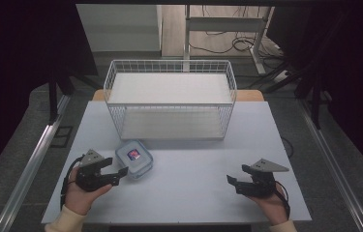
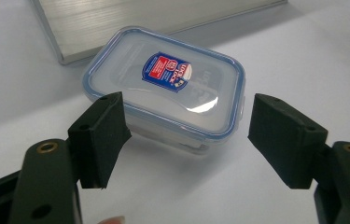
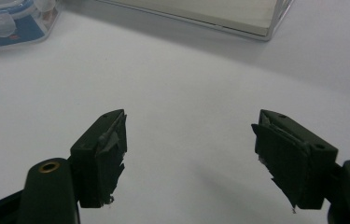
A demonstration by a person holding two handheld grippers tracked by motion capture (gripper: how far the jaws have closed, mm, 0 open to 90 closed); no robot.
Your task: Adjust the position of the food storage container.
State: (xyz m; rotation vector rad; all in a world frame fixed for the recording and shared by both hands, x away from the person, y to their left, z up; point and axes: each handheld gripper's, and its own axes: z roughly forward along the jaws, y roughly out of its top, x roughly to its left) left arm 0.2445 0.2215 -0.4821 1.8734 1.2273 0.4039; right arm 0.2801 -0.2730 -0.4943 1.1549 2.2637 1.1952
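Currently, these lines are describing the scene:
Left hand-held gripper (image 2: 186,140): it is standing wide open near the surface's (image 1: 189,188) front-left corner, holding nothing; its jaws are flanking the near side of the container without touching it.
Container (image 2: 165,86): a clear lidded box with a blue seal and a red-and-blue label is lying flat on the surface, left of centre, just in front of the basket.
Right hand-held gripper (image 3: 191,158): it is resting open and empty near the front-right corner, well apart from the container.
Wire basket (image 1: 169,99): it is sitting along the far edge, empty.
Progress: the approach is looking nearly finished; closing on the container, lifting it, and probably placing it in the basket are remaining.
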